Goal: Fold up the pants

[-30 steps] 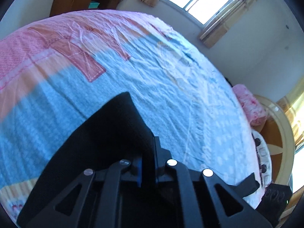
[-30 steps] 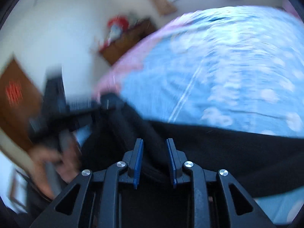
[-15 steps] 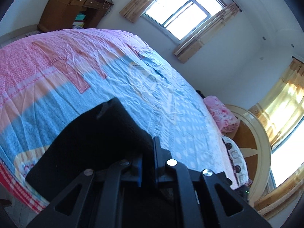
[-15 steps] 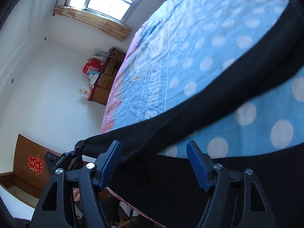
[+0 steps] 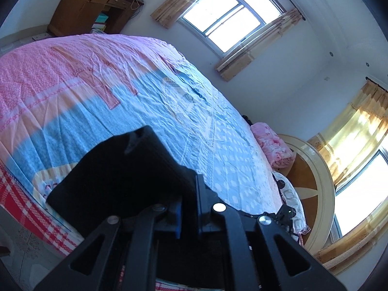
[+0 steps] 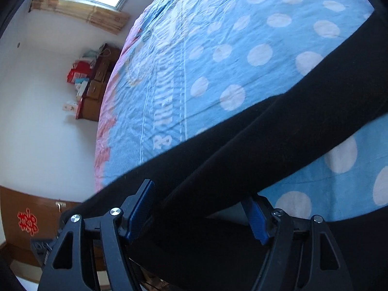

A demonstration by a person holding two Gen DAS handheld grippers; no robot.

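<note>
The black pants (image 5: 116, 177) lie on a bed with a blue, white-dotted and pink cover (image 5: 101, 101). My left gripper (image 5: 189, 208) is shut on a fold of the pants near the bed's near edge, and the cloth hides its left finger. In the right wrist view a long black pant leg (image 6: 278, 131) runs across the blue dotted cover (image 6: 218, 36). My right gripper (image 6: 201, 211) is open, its blue-padded fingers (image 6: 140, 208) standing either side of the leg without clamping it.
A wooden desk with clutter (image 5: 97, 7) stands beyond the bed's far end and shows in the right wrist view (image 6: 97, 84). Pink bedding (image 5: 271, 145) and a pillow lie against a round wooden headboard (image 5: 312, 189). Two curtained windows are in the walls. A brown door (image 6: 29, 220) is at lower left.
My right gripper has opened and let go of the pant leg, which now lies between its fingers. My left gripper stays shut on the pants and has drawn back from the bed.
</note>
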